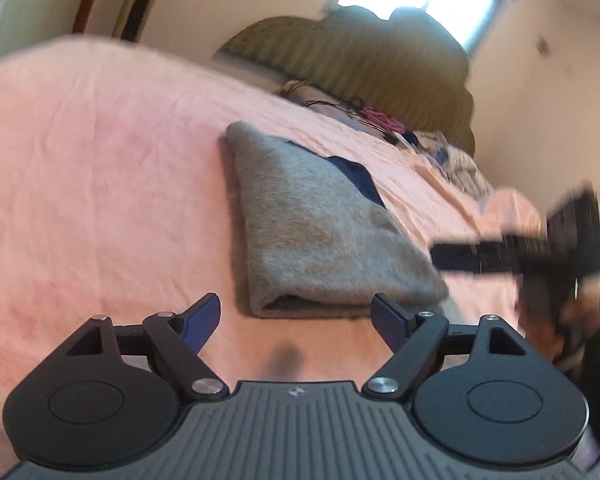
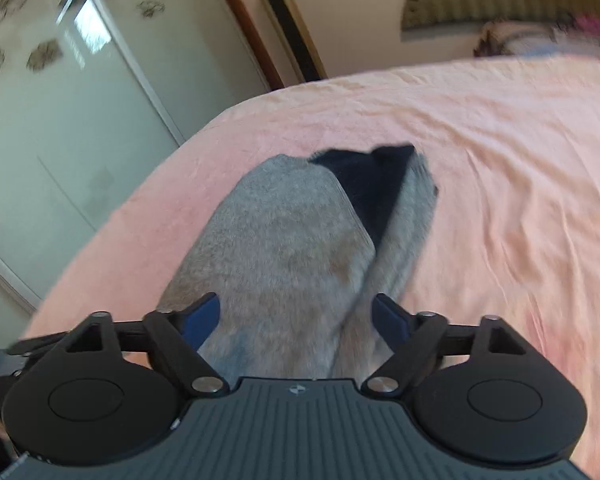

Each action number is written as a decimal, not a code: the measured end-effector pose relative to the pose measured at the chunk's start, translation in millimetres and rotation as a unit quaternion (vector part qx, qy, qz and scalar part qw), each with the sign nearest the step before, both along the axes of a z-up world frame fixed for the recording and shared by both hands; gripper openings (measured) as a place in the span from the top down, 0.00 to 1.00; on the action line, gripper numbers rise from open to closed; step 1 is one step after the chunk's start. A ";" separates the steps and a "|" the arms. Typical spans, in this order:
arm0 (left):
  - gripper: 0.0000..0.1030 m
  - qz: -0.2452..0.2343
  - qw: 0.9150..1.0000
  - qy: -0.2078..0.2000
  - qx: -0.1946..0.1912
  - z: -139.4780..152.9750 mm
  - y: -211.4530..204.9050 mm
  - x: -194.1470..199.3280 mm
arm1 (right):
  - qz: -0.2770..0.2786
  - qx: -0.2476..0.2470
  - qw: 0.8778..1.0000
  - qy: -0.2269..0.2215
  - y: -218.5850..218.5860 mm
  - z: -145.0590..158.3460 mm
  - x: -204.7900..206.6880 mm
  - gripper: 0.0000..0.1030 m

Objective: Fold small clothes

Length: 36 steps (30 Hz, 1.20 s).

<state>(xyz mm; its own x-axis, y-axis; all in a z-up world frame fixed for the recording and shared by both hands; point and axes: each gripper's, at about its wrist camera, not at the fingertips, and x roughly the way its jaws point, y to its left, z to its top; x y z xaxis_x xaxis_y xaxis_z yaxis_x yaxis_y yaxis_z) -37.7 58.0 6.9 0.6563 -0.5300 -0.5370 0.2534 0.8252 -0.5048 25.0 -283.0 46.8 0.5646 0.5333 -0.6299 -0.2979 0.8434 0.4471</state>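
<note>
Grey knit, with a dark navy panel showing at its far end, lies folded into a compact block on the pink bedspread [image 1: 80, 160]; in the left wrist view this folded garment [image 1: 320, 232] sits just ahead of the left gripper [image 1: 296, 316], whose blue-padded jaws stand spread with nothing between them and clear of the cloth. To that gripper's right the right gripper [image 1: 520, 248] appears blurred, beside the garment's right edge, its jaws not readable there. A loose heap of clothes [image 1: 452, 156] lies well beyond, near the headboard [image 1: 360, 56]. In the right wrist view the right gripper [image 2: 296, 316] is spread wide, the folded garment [image 2: 292, 248] running directly ahead and under it, cloth between the jaws but not pinched. Judgement: this item appears folded and released, though the navy part is left uncovered; the heap beyond suggests further pieces remain
</note>
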 end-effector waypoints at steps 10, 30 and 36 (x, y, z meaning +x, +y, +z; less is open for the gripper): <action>0.83 -0.009 0.987 0.144 -0.077 -28.1 -34.5 85.9 | 0.005 0.035 0.995 0.092 -1.3 -38.0 7.1 0.77; 0.31 0.002 0.989 -0.107 0.103 53.4 -81.3 45.9 | -0.025 0.102 0.994 -0.034 -22.4 30.1 0.5 0.35; 0.30 -0.037 0.958 -0.110 0.262 -4.5 -138.0 83.0 | -0.009 -0.001 1.000 0.025 31.0 -18.5 80.0 0.50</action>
<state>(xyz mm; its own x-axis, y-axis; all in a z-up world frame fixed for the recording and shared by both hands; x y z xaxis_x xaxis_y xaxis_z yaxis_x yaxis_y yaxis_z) 45.3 -80.0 2.4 0.7554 -0.2753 -0.5946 0.3741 0.9262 0.0463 105.0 -252.1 28.3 0.5426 0.5219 -0.6582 -0.2596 0.8494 0.4596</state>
